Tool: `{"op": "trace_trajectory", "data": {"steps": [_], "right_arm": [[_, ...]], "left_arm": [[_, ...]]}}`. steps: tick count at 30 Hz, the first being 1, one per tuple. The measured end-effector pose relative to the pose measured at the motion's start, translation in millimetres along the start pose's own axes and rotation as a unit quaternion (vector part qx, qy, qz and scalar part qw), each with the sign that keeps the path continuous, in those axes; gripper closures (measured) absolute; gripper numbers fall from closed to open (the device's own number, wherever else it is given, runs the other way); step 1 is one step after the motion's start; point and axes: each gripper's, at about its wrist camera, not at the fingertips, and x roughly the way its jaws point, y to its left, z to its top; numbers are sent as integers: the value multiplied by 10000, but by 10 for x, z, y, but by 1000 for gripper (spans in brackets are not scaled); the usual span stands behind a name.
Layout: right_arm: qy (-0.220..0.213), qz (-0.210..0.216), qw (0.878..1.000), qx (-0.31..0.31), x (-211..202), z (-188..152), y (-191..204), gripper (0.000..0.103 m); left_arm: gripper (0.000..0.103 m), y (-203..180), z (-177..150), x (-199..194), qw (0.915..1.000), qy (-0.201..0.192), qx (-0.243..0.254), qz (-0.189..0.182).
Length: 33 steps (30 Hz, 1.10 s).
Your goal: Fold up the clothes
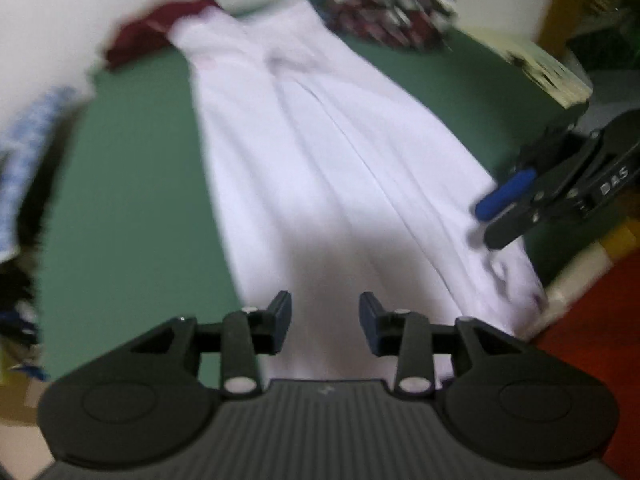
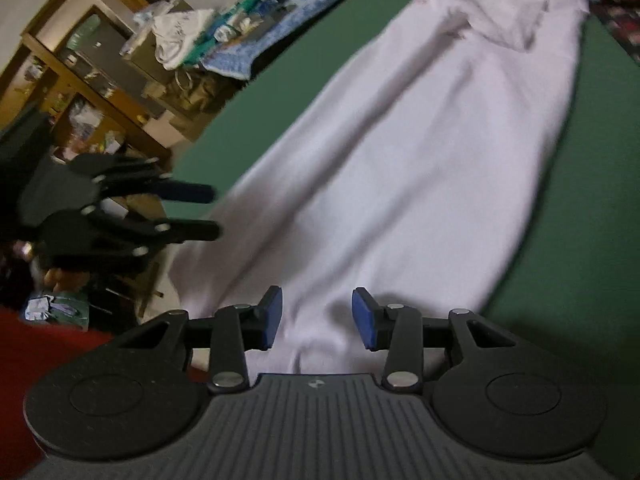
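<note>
White garment [image 1: 320,152]: spread lengthwise on green counter [image 1: 132,184], near end reaching the counter's edge, far end rumpled. Left tongs [image 1: 324,322]: parted, empty, above the garment's near end. Right tongs [image 2: 316,316]: parted, empty, over the same end; seen from the left wrist at the garment's right edge. Maroon cloth [image 1: 148,32]: beyond the far end. Blue patterned cloth [image 2: 288,16]: at counter's side

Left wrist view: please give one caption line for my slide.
Open left gripper above a white garment on the green surface; right gripper at its edge.
</note>
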Motion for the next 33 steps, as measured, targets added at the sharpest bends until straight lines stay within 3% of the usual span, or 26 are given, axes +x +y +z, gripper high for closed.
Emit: {"op": "trace_trajectory", "data": {"steps": [3, 5, 8, 11, 14, 18, 20, 21, 24, 26, 29, 31, 33], "right_arm": [[220, -374, 9988, 233, -43, -183, 153, 60], [336, -627, 9968, 379, -81, -297, 263, 58], [385, -1031, 9921, 609, -146, -439, 439, 58], [-358, -1384, 9848, 986, -211, -420, 642, 58], [-1177, -1582, 9694, 1463, -28, -417, 765, 55], [-1503, -1799, 9518, 1978, 364, -524, 976, 58], [-1410, -1569, 9560, 2039, 404, -584, 1100, 58], [-1271, -1488, 9588, 2061, 411, -611, 1150, 61], [-935, -1532, 9605, 2127, 379, -679, 1249, 67], [-1260, -1649, 9516, 2269, 238, -670, 1256, 66], [-2031, -1829, 9258, 2610, 93, -598, 1177, 66], [-2212, -2085, 9154, 2638, 144, -514, 1132, 65], [-2186, -2301, 9104, 2654, 265, -457, 1097, 68]], "left_arm": [[61, 30, -75, 76, 9980, 287, 362, -442], [56, 80, -104, 34, 9955, 244, 623, -668], [56, 168, -80, 3, 9917, 91, 871, -943], [46, 226, -85, -56, 9868, -143, 1066, -1207], [46, 204, -97, -20, 9802, -207, 1263, -1508], [49, 181, -192, 8, 9701, -52, 1511, -1899], [45, 177, -221, 34, 9611, 102, 1454, -2347], [37, 147, -244, 30, 9586, 69, 1522, -2407], [36, 126, -288, -23, 9543, 20, 1654, -2488], [36, 134, -309, -72, 9526, 2, 1719, -2512], [36, 210, -373, -205, 9538, -161, 1676, -2487], [37, 276, -357, -185, 9579, -166, 1515, -2433], [49, 325, -344, -125, 9597, -78, 1326, -2478]]}}
